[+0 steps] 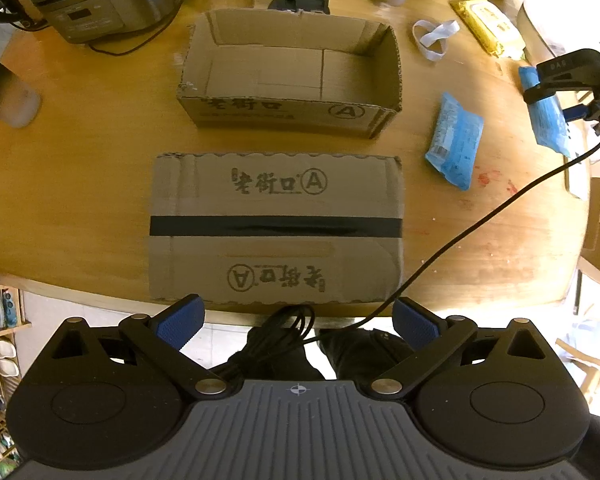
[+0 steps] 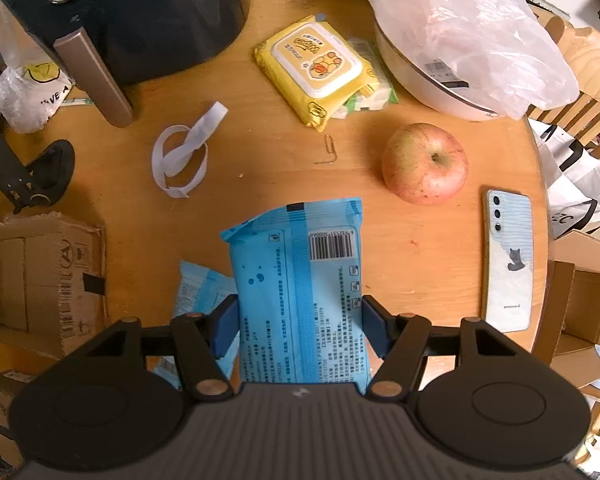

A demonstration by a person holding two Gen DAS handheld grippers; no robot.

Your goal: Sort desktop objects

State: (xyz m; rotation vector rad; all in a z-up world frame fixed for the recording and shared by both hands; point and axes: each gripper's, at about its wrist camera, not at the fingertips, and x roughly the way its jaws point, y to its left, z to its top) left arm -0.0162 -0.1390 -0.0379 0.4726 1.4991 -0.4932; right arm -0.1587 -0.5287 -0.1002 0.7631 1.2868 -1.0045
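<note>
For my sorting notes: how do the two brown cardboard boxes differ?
The far cardboard box stands open side up, its inside empty; the near cardboard box shows a closed face sealed with black tape. The near one reaches the table's edge. Both bear the same circled-A print.

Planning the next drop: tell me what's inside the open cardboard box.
Inside the open cardboard box, only its bare cardboard floor and flaps show. The strip just behind its near wall is hidden from the left wrist view.

My left gripper (image 1: 298, 322) and right gripper (image 2: 300, 326) match: ribbed grey bodies, black linkage arms on silver pivot screws, blue textured pads (image 1: 180, 326), a black cable (image 1: 500, 208) trailing between them
</note>
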